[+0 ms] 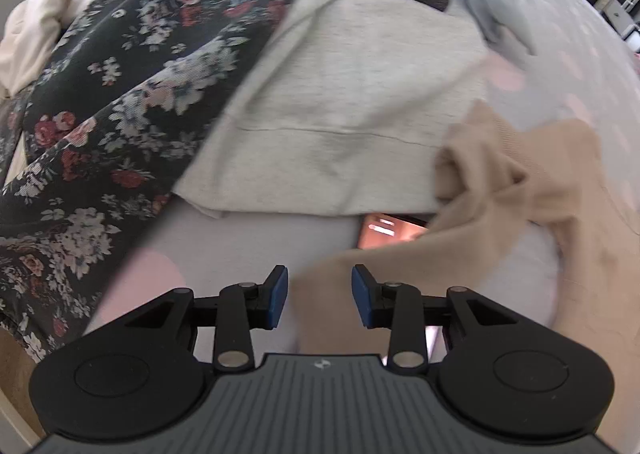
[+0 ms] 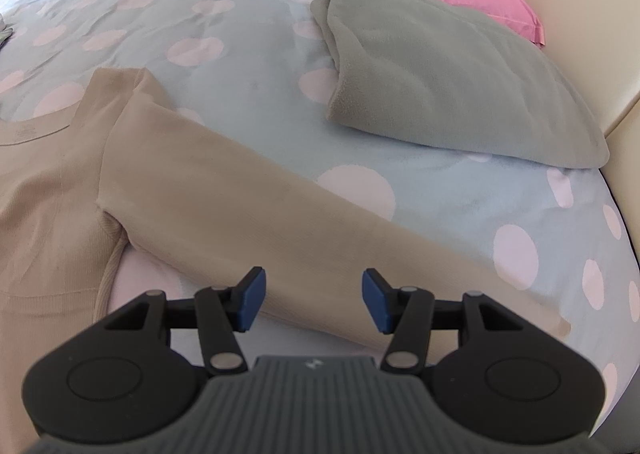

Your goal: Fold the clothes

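Left claw (image 1: 319, 296) is pretty boxed in: grey sweatshirt (image 1: 352, 101) straight ahead, floral garment (image 1: 120, 101) piled along its left, bunched beige cloth (image 1: 500, 181) to the front-right, with a phone (image 1: 390, 232) poking out between them. Only bare sheet (image 1: 248, 238) sits just ahead-left of its spread jaws. Right claw (image 2: 314, 302) has the beige sleeve (image 2: 256, 189) lying across right in front, open polka-dot sheet (image 2: 460, 189) beyond it, and a folded grey blanket (image 2: 440, 81) further off to the front-right.

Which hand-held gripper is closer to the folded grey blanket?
Right. The right hand-held gripper hangs open over the beige sleeve, the grey blanket just beyond. The left hand-held gripper faces the clothes pile.
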Motion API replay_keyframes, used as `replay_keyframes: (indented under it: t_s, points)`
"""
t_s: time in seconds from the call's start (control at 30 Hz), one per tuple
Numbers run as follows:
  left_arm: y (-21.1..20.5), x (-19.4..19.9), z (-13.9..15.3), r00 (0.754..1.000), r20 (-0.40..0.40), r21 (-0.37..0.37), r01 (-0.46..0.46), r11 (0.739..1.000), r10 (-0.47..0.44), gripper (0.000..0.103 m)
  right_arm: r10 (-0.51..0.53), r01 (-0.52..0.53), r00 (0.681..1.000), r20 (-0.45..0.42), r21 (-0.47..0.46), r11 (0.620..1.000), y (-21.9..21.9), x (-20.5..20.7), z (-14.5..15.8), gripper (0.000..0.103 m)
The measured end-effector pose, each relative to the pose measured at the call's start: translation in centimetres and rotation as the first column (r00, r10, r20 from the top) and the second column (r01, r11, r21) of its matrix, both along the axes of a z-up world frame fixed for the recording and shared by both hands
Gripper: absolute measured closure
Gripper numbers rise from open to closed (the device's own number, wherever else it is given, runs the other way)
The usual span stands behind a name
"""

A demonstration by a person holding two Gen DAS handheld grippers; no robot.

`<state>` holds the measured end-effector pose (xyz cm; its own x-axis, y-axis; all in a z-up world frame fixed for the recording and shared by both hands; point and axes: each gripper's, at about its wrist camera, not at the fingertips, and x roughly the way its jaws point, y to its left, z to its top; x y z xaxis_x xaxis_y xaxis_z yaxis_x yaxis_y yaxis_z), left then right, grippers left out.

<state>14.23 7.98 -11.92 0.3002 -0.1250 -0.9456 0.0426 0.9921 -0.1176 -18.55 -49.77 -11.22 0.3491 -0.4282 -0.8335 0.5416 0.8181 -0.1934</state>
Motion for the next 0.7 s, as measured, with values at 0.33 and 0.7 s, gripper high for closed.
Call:
replay_keyframes:
  t_s: [0.33,0.7]
  points:
    - [1.0,-0.2,-1.4,0.993,-0.06,-0.082,-0.106,0.991,0.101,0.091,0.01,-0.01,1.0,-0.006,-0.015,1.0,0.3,0.2,-0.1,0.044]
    - [1.3,-1.9,6.0,0.98,0.126,-0.133,-0.139,0.981,0.156,0.102,0.003,-0.004,1.0,-0.019,-0.023,1.0,0.4,0.2,-0.2,0.043]
